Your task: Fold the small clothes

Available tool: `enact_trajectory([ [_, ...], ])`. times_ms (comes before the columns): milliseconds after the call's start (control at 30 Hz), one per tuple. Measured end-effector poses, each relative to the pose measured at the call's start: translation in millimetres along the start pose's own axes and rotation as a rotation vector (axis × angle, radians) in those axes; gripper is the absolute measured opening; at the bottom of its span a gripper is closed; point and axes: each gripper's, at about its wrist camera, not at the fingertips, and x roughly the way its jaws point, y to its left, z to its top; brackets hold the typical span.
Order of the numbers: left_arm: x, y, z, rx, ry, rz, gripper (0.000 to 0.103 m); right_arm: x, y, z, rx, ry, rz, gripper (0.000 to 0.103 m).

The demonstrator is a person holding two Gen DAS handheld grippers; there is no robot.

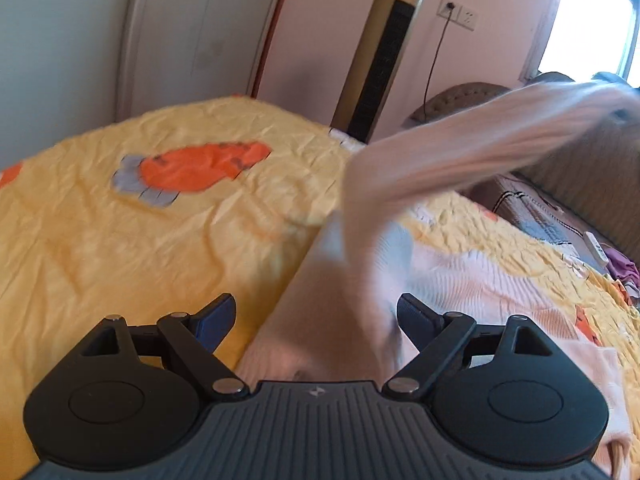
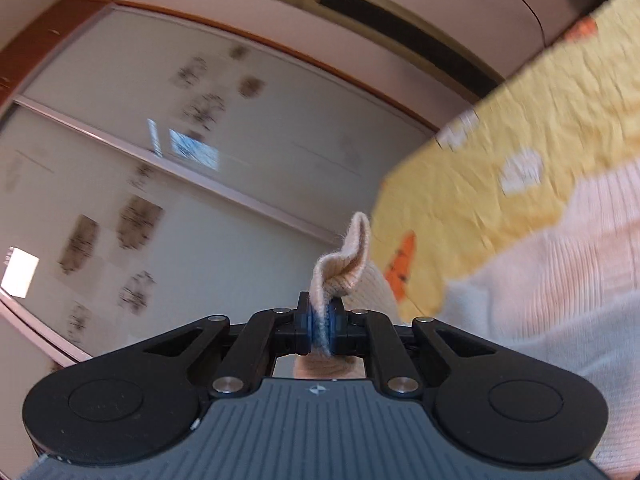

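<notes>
A pale pink ribbed knit garment [image 1: 472, 280] lies on the yellow bedspread [image 1: 140, 232]. One sleeve [image 1: 472, 148] is lifted off the bed and stretched up to the right, blurred. My left gripper [image 1: 316, 316] is open, low over the garment's near edge, with cloth between its blue pads but not pinched. My right gripper [image 2: 320, 326] is shut on the sleeve cuff [image 2: 346, 260], which sticks up past the pads. The view is tilted; the rest of the garment [image 2: 560, 280] trails down on the right.
A tall gold and black tower fan [image 1: 384, 60] stands behind the bed by the pink wall. A brown headboard [image 1: 592, 160] and a pile of dark bedding [image 1: 540, 216] are at the right. Sliding wardrobe doors [image 2: 180, 160] fill the right wrist view.
</notes>
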Motion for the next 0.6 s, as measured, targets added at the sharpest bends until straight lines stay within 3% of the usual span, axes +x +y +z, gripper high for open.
enact_trajectory([
  [100,21.6,-23.5,1.6,0.118,0.022,0.029,0.088,-45.5,12.0,18.9,-0.019,-0.088,0.055,0.013],
  [167,27.4,-29.9,-2.3,0.144,0.049,0.012,0.088,-80.6,10.0,26.3,-0.025,-0.152,0.060,0.013],
  [300,12.9,-29.1,-11.9,0.117,0.068,-0.028,0.088,-156.1,-29.9,30.0,0.043,-0.302,0.002,0.013],
  [400,0.7,-22.5,-18.4,0.078,0.080,-0.052,0.089,-186.8,-65.9,27.4,0.121,-0.355,-0.030,0.013],
  [500,7.1,-24.4,-21.3,0.144,0.058,0.033,0.089,-187.1,-90.4,20.1,0.156,-0.347,-0.061,0.013],
  [600,14.9,-20.8,-16.6,0.144,0.028,0.122,0.089,-179.7,-96.2,16.4,0.160,-0.332,-0.049,0.013],
])
